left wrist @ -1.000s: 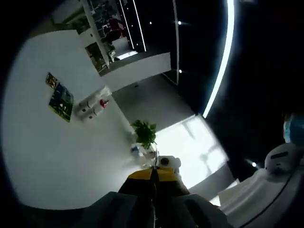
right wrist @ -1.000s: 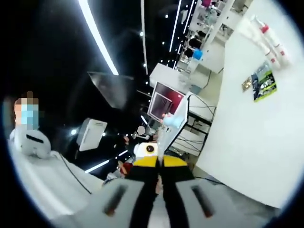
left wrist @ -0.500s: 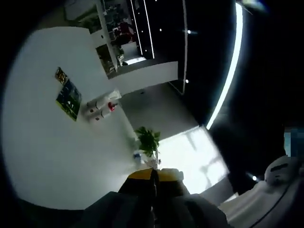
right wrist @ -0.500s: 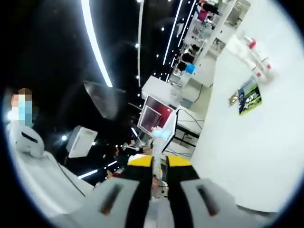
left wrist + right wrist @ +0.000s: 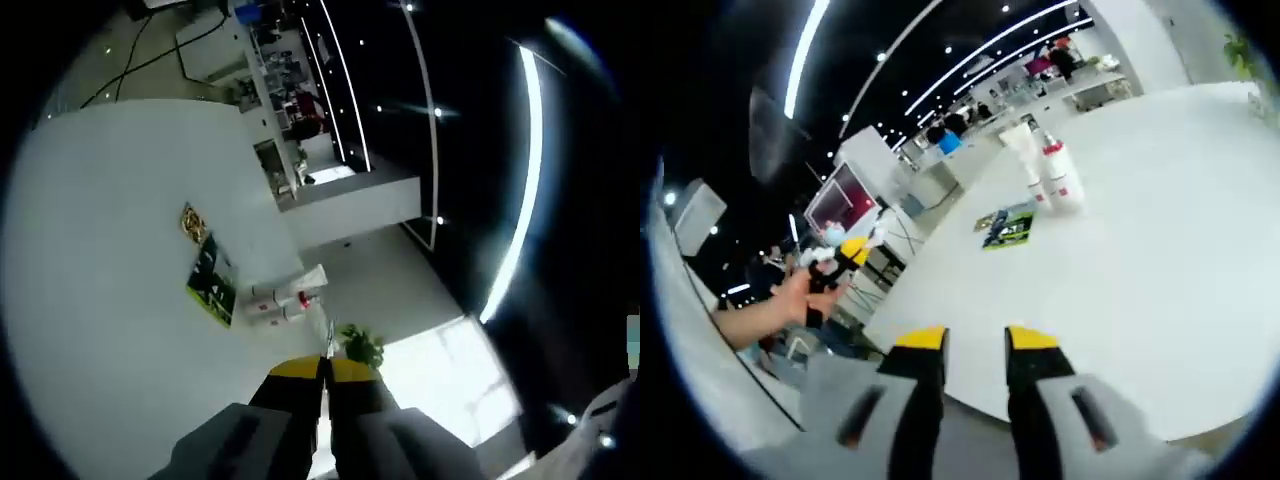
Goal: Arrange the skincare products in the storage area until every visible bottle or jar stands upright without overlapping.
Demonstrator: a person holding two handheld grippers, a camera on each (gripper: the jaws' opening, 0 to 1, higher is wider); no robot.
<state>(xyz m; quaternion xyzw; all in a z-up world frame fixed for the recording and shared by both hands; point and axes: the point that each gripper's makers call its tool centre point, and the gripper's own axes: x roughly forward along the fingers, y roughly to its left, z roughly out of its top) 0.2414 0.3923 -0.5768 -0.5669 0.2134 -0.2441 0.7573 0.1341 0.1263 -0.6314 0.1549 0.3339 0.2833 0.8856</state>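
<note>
Hovering well short of the white bench (image 5: 1160,250), the right tongs (image 5: 975,340) are standing spread with nothing between them, while the left tongs (image 5: 322,372) are pressed together, empty too. Far across the bench the skincare bottles (image 5: 1048,172) are clustering beside a green leaflet (image 5: 1006,228); in the left gripper view those bottles (image 5: 285,300) are looking laid over, though the roll of the view is making that hard to judge. By the look of it, the arranging is not yet starting: neither tool is touching anything.
</note>
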